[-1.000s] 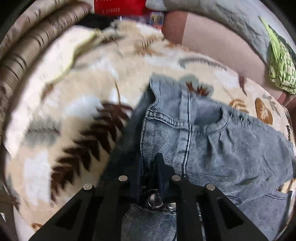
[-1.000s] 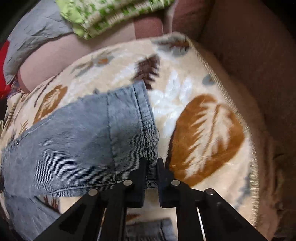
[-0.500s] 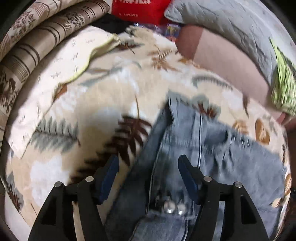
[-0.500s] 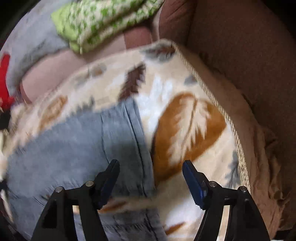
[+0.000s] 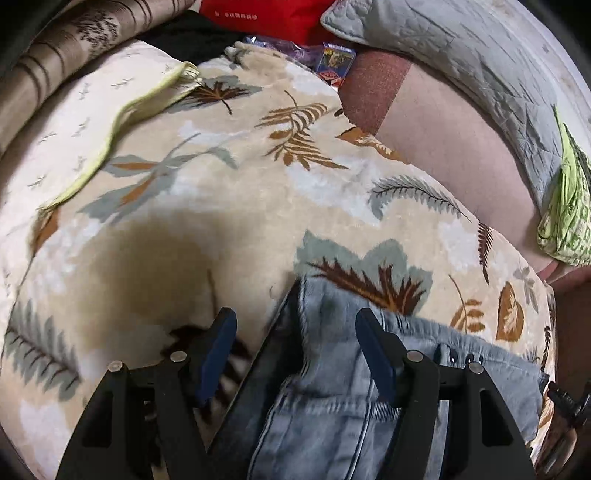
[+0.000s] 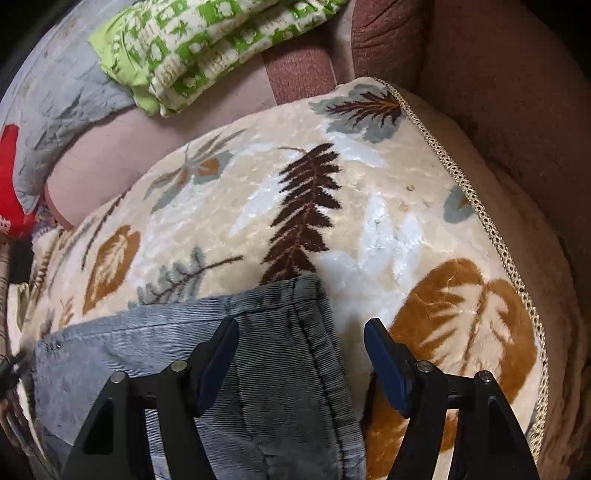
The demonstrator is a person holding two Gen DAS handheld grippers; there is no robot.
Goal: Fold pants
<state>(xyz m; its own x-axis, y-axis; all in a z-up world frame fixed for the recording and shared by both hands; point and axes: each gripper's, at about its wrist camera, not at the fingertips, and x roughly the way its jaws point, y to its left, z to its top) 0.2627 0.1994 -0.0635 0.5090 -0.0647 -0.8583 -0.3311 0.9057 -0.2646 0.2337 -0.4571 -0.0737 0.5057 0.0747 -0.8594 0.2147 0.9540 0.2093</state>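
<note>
Over on the left there's a striped brown cushion (image 5: 55,62) pushed up against the edge of the leaf-print blanket (image 5: 221,192), plus a cream cloth with a yellow-green trim (image 5: 107,122) lying on top of the blanket. The left gripper (image 5: 295,354) hangs over the near part of the blanket with its jaws spread wide and nothing pinched. One end of the pants (image 5: 332,424), faded grey-blue denim, sits in the gap between the blue pads, but they aren't touching the fabric. A dark inner layer of the denim shows along the left edge of that end.

Further back there's a red bag (image 5: 269,14), a small colourful packet (image 5: 334,62) and a grey quilted pillow (image 5: 461,55).

Moving right, the pants lie flat across the blanket, and the hemmed end (image 6: 295,332) is under the right gripper (image 6: 301,354). Same deal there: jaws wide apart, gripping nothing, the hem edge lying between the fingers with clear space on the right side. Behind it a green-and-white patterned cloth (image 6: 199,48) is bundled up on the pillow, and the brown sofa arm (image 6: 517,129) runs along the far right past the blanket's braided edge.
</note>
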